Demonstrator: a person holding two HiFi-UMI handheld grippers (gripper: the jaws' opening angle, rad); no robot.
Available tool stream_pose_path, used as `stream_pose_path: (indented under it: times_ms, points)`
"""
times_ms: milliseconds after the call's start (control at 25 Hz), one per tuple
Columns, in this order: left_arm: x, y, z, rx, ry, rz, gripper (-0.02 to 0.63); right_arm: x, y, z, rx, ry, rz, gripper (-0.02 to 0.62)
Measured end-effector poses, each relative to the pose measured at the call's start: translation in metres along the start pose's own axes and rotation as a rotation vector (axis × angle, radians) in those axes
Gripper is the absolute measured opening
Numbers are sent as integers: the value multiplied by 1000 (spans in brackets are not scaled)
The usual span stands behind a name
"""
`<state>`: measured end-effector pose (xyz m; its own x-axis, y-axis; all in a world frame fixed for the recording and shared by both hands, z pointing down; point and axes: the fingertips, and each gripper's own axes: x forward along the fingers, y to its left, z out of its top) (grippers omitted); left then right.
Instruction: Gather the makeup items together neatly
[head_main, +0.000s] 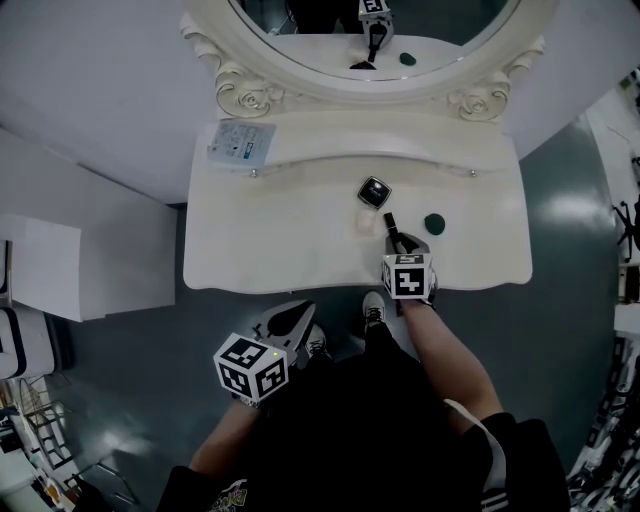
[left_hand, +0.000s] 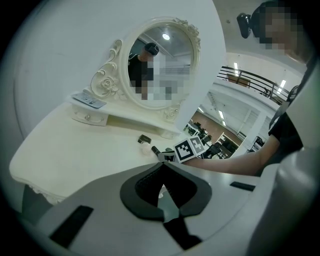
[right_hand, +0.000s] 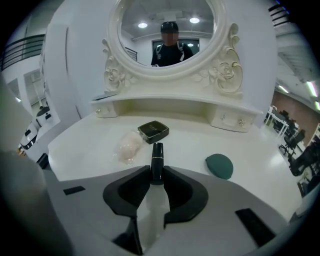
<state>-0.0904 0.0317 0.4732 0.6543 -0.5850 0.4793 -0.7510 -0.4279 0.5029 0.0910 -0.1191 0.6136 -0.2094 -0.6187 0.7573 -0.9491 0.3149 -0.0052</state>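
Nearest the person, the left tongs (left_hand: 162, 172) hang off the front edge of the desk (head_main: 270, 255), closed together with nothing in them. The right tongs (right_hand: 157, 172) are over the desk and far nearer the makeup. They are clamped on a frosted bottle (right_hand: 157, 155), whose long axis runs straight out along the tongs, black cap leading. Whether its base touches the desk I cannot tell.

The coming move likely turns on this: the cap points almost at the black compact (right_hand: 153, 131), with the pale puff (right_hand: 129, 146) just beside it, ahead and a little left. Those two already make a small group. The green pad (right_hand: 219, 166) lies alone on the right, apart from them and close to the tongs' right side.

No tray or box is in view. The small drawers (right_hand: 235, 120) under the mirror (right_hand: 167, 35) are shut, and a card (head_main: 240, 142) lies on the shelf at the far left.
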Motion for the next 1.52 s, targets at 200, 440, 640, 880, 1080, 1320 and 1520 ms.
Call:
stream_pose_path:
  times_ms: [200, 440, 640, 880, 1080, 1320, 1520]
  points:
    - [5, 0, 0, 11, 17, -18, 8, -7, -26, 3, 86, -45, -84, 106]
    - [14, -3, 1, 19, 35, -32, 8, -2, -49, 4, 162, -31, -135, 106]
    - [18, -4, 0, 16, 45, -36, 8, -1, -50, -2, 217, 1, -168, 106]
    - [20, -3, -1, 15, 44, -42, 8, 2, -47, -2, 196, 8, -175, 107]
    - [18, -2, 1, 13, 35, -46, 8, -2, -45, -6, 186, 2, -146, 158]
    - [14, 0, 0, 6, 29, -54, 8, -27, -19, 20, 131, -109, -104, 173]
    - [10, 1, -3, 7, 29, -58, 8, -7, 44, 39, 162, -86, 68, 235]
